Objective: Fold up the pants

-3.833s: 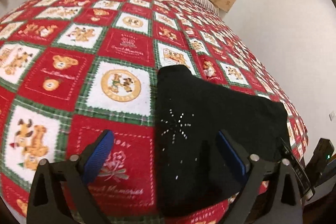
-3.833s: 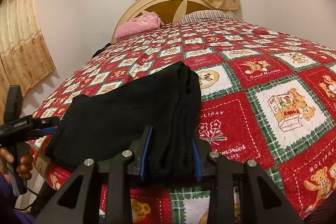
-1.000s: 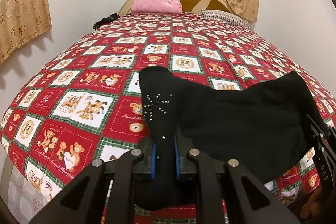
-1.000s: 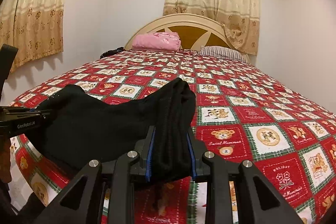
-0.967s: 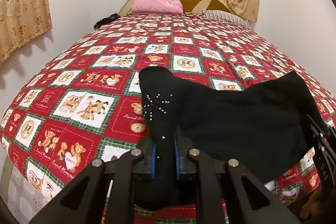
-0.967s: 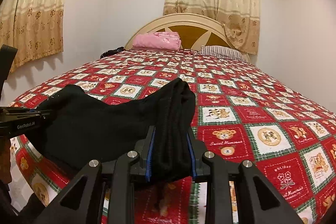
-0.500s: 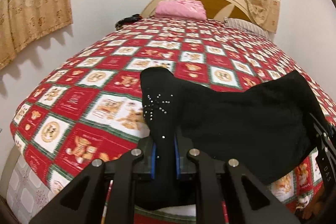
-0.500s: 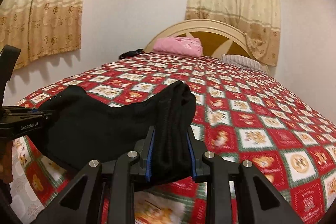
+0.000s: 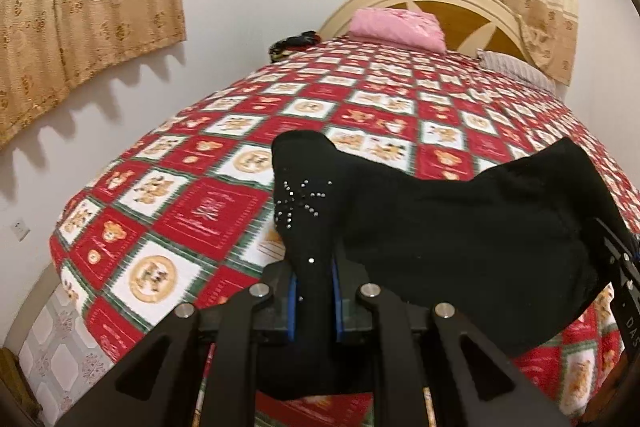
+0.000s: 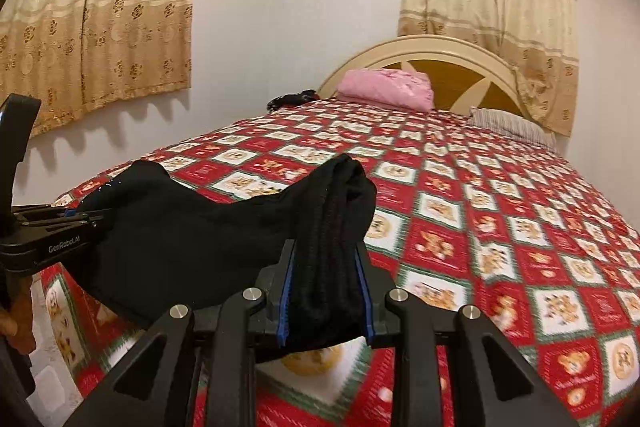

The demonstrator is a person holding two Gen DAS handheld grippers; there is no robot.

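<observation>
Above the near corner of the bed (image 9: 208,211), with its red teddy-bear quilt, the black pants (image 9: 460,239) hang stretched between the two tools. Left tool (image 9: 313,303) is closed narrow on one bunched end, the one with a small studded star, which stands up between its blue pads. Right tool (image 10: 324,301) is clamped narrow on the other end, a thick ribbed fold rising between its fingers. Between them the cloth sags in a dark sling, apart from the quilt. Far beyond the pants, a pink pillow (image 10: 386,89) lies against the headboard (image 10: 452,57).
</observation>
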